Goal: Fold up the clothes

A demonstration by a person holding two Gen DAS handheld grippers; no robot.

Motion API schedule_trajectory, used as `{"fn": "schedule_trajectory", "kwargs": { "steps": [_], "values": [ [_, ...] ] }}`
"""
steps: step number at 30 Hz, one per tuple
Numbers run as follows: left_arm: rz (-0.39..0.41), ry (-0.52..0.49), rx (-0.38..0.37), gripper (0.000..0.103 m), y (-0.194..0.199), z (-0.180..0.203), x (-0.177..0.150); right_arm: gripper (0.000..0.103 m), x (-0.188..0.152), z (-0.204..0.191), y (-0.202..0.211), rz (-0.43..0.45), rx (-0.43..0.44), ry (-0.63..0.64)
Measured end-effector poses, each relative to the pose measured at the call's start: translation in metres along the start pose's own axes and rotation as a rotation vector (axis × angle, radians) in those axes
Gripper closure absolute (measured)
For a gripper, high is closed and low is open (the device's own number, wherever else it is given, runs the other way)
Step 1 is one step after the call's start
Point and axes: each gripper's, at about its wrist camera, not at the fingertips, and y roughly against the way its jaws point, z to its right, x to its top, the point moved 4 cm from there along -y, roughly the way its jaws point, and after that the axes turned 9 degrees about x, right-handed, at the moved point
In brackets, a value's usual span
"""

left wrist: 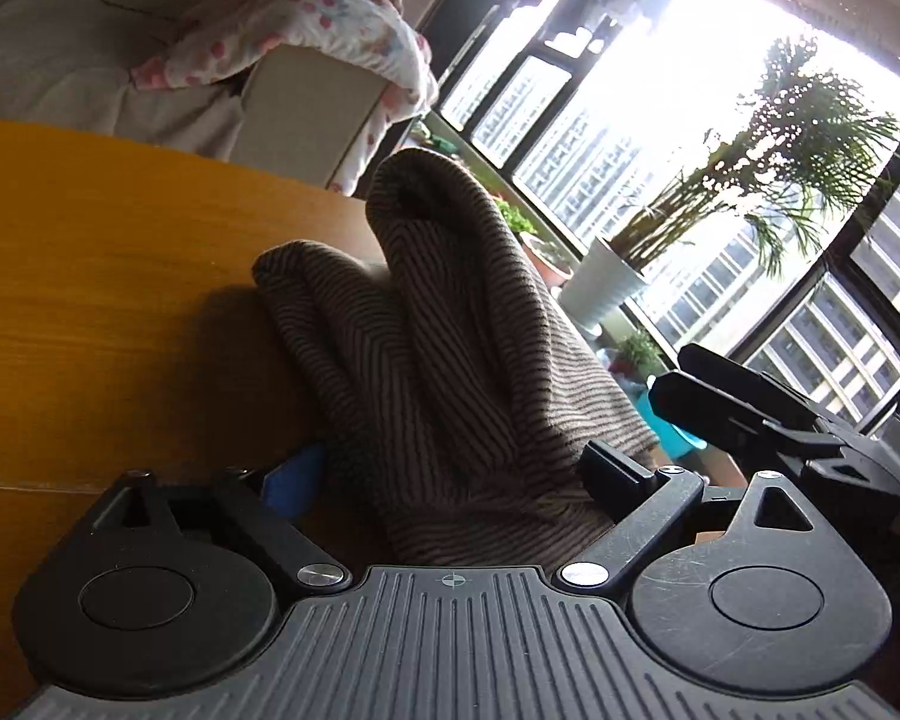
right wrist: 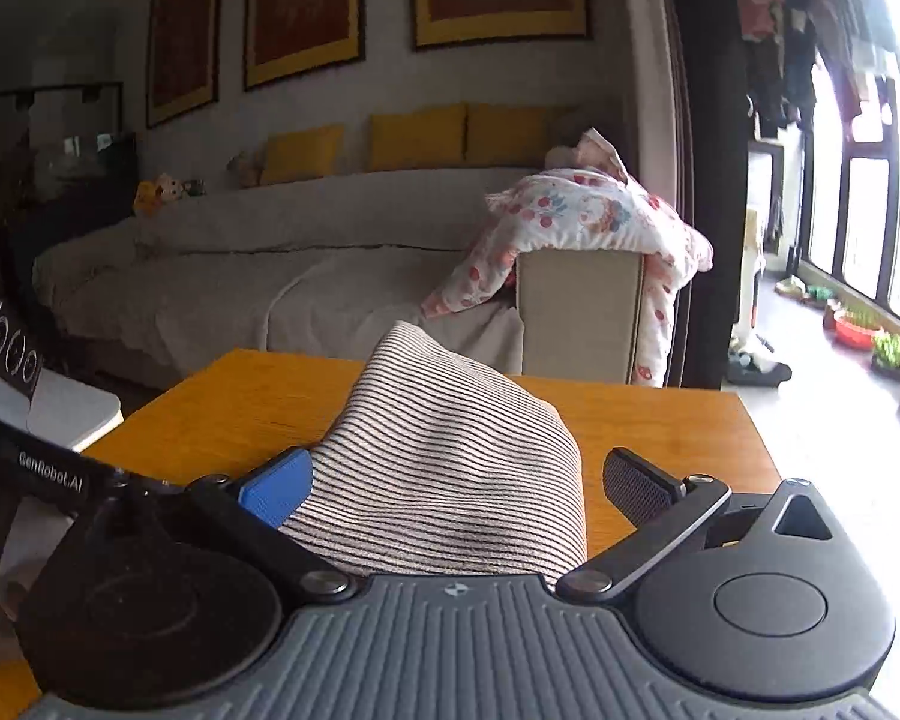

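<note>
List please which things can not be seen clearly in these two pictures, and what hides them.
- Left wrist view: the left gripper fingertips are buried in the striped garment, so the grip is unclear.
- Right wrist view: the striped garment fills the open right gripper; contact with the black pad is unclear.
- Both views: the garment type is hidden by bunching.
- Left wrist view: glare washes out the window.

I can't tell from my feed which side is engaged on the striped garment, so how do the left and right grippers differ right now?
The left gripper has its fingers spread with the striped garment bunched and standing tall between them; the right gripper is also spread, but the cloth there lies in a lower, rounded mound. The left gripper looks toward the window, the right toward the sofa. Both are open over the orange table.
</note>
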Motion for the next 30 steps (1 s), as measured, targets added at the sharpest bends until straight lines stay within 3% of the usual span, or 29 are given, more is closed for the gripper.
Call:
{"fn": "schedule_trajectory", "kwargs": {
  "steps": [4,7,9,12,15,18,24,28,30],
  "values": [
    [0.025,0.062,0.011,0.015,0.005,-0.008,0.007,0.0,-0.019,-0.006,-0.028,-0.108,0.001,-0.036],
    [0.044,0.108,0.019,0.023,0.008,-0.015,0.013,0.0,-0.034,-0.005,-0.032,-0.113,-0.022,-0.038],
    [0.053,0.137,0.024,0.037,0.009,-0.019,0.016,0.0,-0.035,-0.007,-0.031,-0.132,-0.027,-0.032],
    [-0.02,0.17,0.007,0.06,-0.01,-0.021,0.007,0.0,-0.031,-0.007,-0.022,-0.145,-0.024,-0.014],
    [-0.056,0.218,-0.043,0.061,-0.02,-0.022,-0.001,0.002,-0.025,-0.019,-0.001,-0.067,-0.076,0.067],
    [-0.1,0.219,-0.099,0.063,-0.023,-0.016,-0.004,0.013,-0.025,-0.047,0.008,-0.04,-0.076,0.189],
    [-0.036,0.264,-0.041,0.065,-0.008,-0.036,0.009,0.015,-0.037,-0.077,-0.012,-0.068,-0.089,0.252],
    [-0.048,0.266,-0.022,0.065,-0.009,-0.039,0.007,0.015,-0.04,-0.082,-0.027,-0.086,-0.115,0.259],
    [-0.057,0.252,-0.018,0.065,-0.013,-0.037,0.004,0.026,-0.039,-0.08,-0.028,-0.088,-0.127,0.268]
  ]
}}
